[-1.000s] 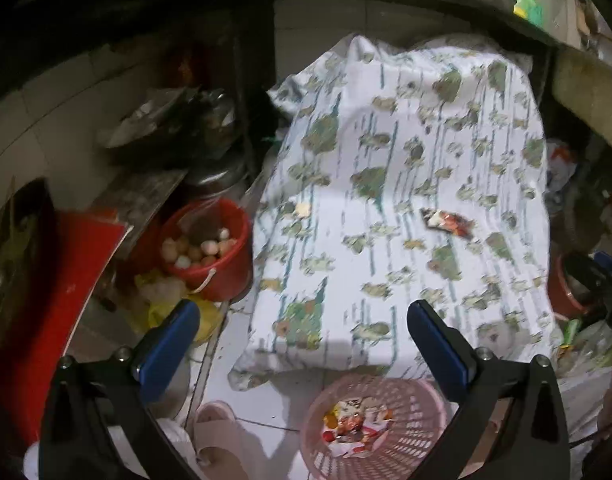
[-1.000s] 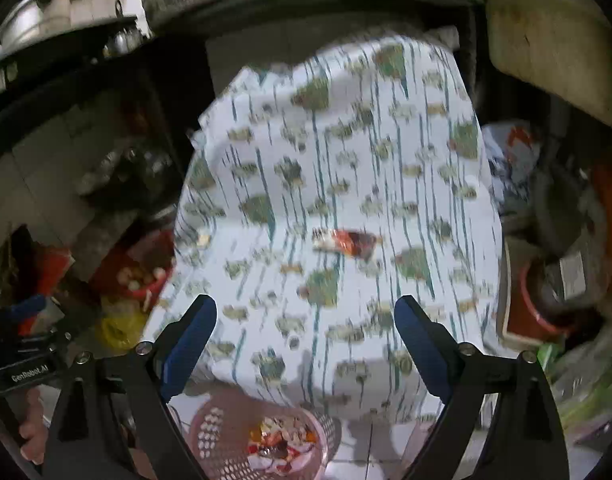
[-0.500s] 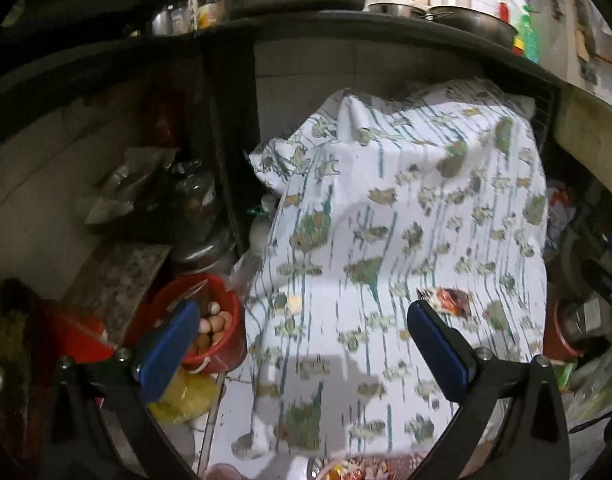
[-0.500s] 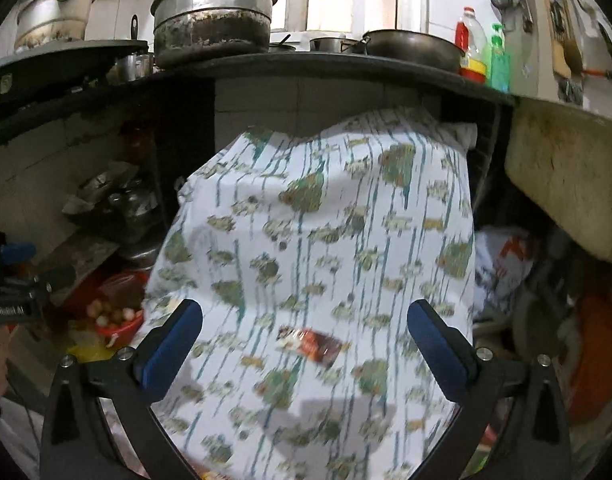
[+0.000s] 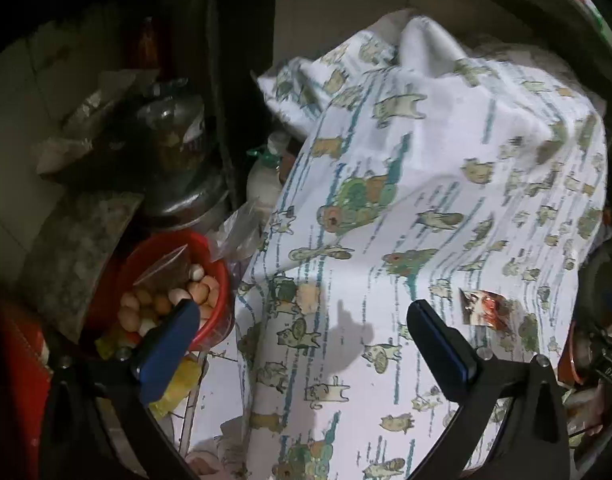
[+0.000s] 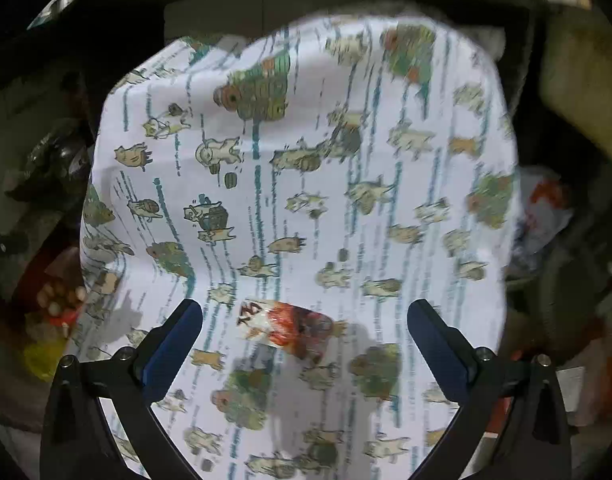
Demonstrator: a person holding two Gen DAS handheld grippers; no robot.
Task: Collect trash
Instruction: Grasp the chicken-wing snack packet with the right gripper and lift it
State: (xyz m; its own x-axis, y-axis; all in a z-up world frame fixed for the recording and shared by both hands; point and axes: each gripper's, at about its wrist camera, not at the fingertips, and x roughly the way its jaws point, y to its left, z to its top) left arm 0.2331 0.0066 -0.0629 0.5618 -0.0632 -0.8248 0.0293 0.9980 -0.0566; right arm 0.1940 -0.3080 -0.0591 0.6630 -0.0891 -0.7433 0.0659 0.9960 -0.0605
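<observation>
**Both grippers closer to cloth, basket gone from view**

Pink basket seen earlier has dropped out of both views. Right gripper (image 6: pixel 305 330) jaws spread wide, nothing held; red-white wrapper (image 6: pixel 292 326) lies on printed cloth (image 6: pixel 306 160) between its fingers. Left gripper (image 5: pixel 302 330) also released, empty; wrapper (image 5: pixel 484 307) just right of its right finger. Red bucket (image 5: pixel 218 276) behind left finger.

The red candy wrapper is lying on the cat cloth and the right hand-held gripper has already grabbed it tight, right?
Not quite. The wrapper does lie on the cat cloth, but the right hand-held gripper has not grabbed it. The right wrist view shows its jaws wide open, one on each side of the wrapper, neither touching it.
</observation>
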